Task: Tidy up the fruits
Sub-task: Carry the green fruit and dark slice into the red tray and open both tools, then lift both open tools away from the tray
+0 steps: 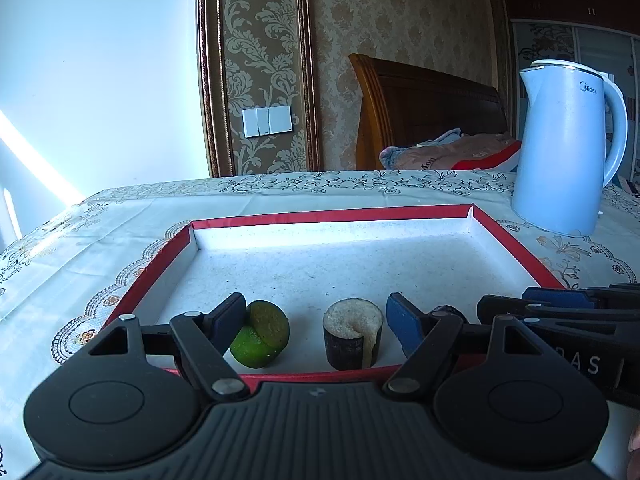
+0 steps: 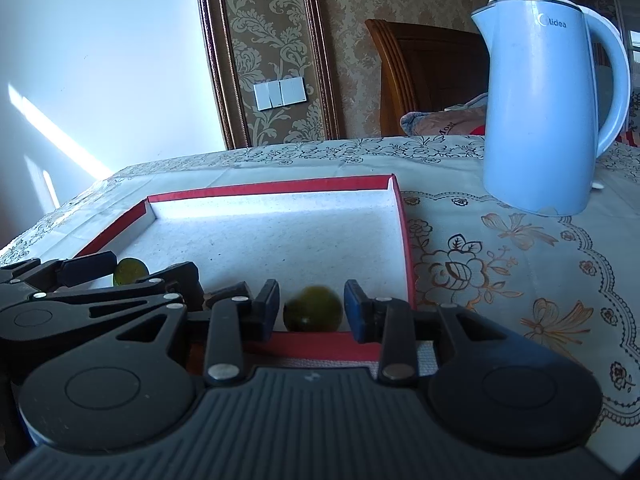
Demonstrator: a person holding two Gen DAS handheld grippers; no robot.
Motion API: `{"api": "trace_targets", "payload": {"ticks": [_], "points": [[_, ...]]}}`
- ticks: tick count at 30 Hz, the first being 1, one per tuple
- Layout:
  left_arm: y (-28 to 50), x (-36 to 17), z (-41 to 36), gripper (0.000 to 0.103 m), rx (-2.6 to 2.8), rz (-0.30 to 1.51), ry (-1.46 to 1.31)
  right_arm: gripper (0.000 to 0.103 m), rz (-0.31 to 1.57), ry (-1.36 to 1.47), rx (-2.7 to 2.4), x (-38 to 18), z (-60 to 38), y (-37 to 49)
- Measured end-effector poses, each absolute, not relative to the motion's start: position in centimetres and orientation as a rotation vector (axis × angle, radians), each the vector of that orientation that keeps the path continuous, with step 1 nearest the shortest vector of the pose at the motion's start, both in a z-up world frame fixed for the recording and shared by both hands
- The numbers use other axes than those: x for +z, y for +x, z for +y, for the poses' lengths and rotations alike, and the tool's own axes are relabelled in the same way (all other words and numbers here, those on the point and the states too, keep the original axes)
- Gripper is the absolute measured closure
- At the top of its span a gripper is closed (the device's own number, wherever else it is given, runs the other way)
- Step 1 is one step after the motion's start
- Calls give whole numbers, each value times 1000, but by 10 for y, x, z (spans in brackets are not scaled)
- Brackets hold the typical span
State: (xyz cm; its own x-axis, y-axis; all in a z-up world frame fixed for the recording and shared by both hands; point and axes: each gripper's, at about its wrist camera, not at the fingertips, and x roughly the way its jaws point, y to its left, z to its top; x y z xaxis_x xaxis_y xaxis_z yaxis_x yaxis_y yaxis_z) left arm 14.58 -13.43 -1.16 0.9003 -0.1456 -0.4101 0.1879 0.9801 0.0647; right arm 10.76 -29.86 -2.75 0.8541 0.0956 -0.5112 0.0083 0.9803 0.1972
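Observation:
A red-rimmed tray (image 1: 320, 214) with a white floor lies on the table; it also shows in the right wrist view (image 2: 280, 187). In the left wrist view a cut green citrus (image 1: 262, 334) and a short sugarcane piece (image 1: 353, 334) stand at the tray's near edge between the open fingers of my left gripper (image 1: 316, 320). In the right wrist view a round green fruit (image 2: 313, 308) sits in the tray's near right corner, between the open fingers of my right gripper (image 2: 312, 310), not clearly touched. The left gripper (image 2: 132, 276) shows at left, beside the citrus (image 2: 130, 271).
A light blue electric kettle (image 1: 568, 148) stands on the tablecloth right of the tray; it also shows in the right wrist view (image 2: 548, 108). A wooden headboard (image 1: 424, 108) and bedding lie behind the table. A wall is on the left.

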Motion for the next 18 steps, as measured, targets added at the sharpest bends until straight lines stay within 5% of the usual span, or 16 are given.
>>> {"api": "trace_targets", "payload": {"ticks": [14,18], "points": [[141,-6,-122,24,-188,415,39,64,501,234,7,-25,-306,98],[140,-6,-117,24,-184,412,26,57,482,236,0,-24,-307,95]]}}
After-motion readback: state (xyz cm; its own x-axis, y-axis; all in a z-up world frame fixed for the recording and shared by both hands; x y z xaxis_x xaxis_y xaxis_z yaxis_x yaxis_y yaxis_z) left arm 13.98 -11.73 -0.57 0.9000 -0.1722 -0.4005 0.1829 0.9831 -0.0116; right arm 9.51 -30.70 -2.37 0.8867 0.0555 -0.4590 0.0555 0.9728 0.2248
